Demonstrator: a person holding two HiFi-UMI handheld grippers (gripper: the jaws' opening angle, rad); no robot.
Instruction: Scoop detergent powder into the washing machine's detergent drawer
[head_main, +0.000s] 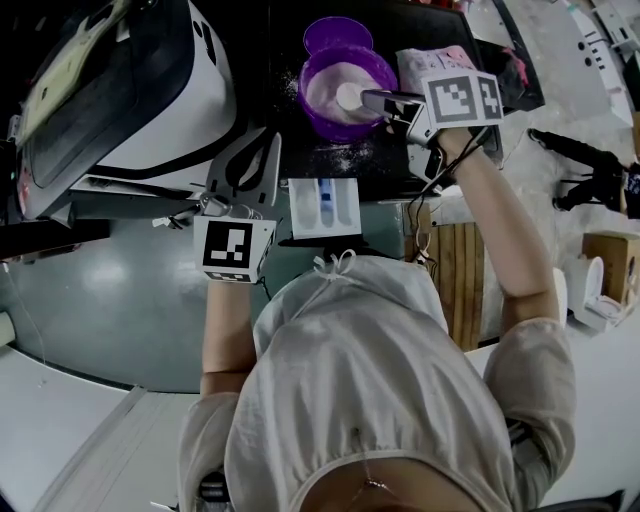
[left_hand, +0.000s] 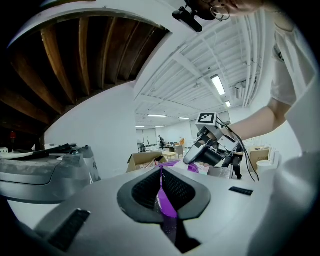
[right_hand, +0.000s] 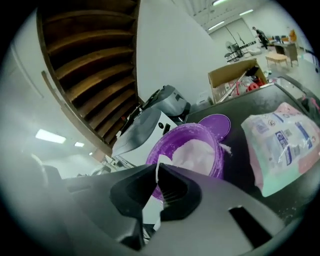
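A purple bowl (head_main: 325, 75) (right_hand: 212, 150) of white detergent powder stands on a dark top. My right gripper (head_main: 368, 98) (right_hand: 156, 172) is shut on the handle of a white scoop (head_main: 350, 97) whose cup is over the powder. The white detergent drawer (head_main: 325, 205), with blue parts inside, is pulled out below the bowl. My left gripper (head_main: 272, 140) (left_hand: 161, 172) hangs left of the drawer, shut on a thin purple piece (left_hand: 167, 202) dusted with powder. I cannot tell whether that piece belongs to the bowl.
A purple lid (head_main: 337, 35) (right_hand: 216, 125) lies behind the bowl. A pink and white detergent bag (head_main: 440, 60) (right_hand: 282, 145) lies to its right. A white appliance with a dark lid (head_main: 130, 90) stands at the left. Spilled powder dots the dark top (head_main: 340, 155).
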